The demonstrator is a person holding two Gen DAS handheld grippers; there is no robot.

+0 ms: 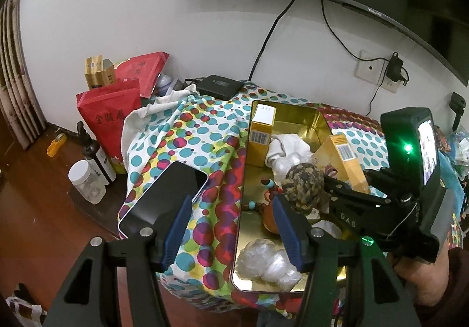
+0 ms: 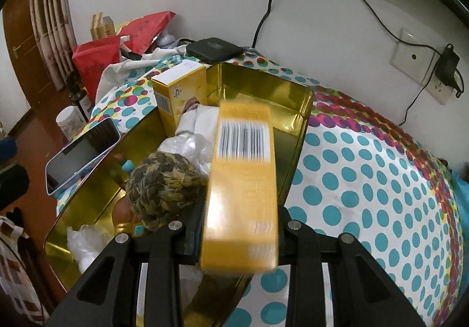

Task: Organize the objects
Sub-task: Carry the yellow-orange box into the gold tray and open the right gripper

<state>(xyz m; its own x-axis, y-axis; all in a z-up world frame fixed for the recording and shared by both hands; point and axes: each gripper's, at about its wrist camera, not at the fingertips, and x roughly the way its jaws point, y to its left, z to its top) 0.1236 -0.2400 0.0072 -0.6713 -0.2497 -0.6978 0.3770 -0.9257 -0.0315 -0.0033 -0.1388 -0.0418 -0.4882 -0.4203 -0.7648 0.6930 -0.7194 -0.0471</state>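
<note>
Reading from the nine o'clock side, a smartphone with a glossy black face and pale rim lies flat on the dotted cloth, its near corner close to the table edge; a nudge from the left gripper, whose blue-padded fingers stand wide apart and hold nothing, could in all likelihood slide it off the slack fabric. Toward the centre sits the gold tin, a shallow rectangular tray with thin, mirror-bright walls and rounded corners. Inside, at its eleven o'clock corner, stands a first yellow carton, rigid card with a barcode; beside it lie a soft white cloth bundle, a braided rope ball of coarse mottled cord, and, at six o'clock, crinkled clear plastic wrap. Farther toward three o'clock, the right gripper is clamped on a second yellow carton, which is held above the tin's right-hand half, tilted, and blurred in the right wrist view. Judged risks: the thin card may buckle under a hard squeeze; released at this tilt, the carton may topple onto the rope ball or catch the tin's low wall and fall outside; pressing on the wall could skid the light tin across the loose cloth.
</note>
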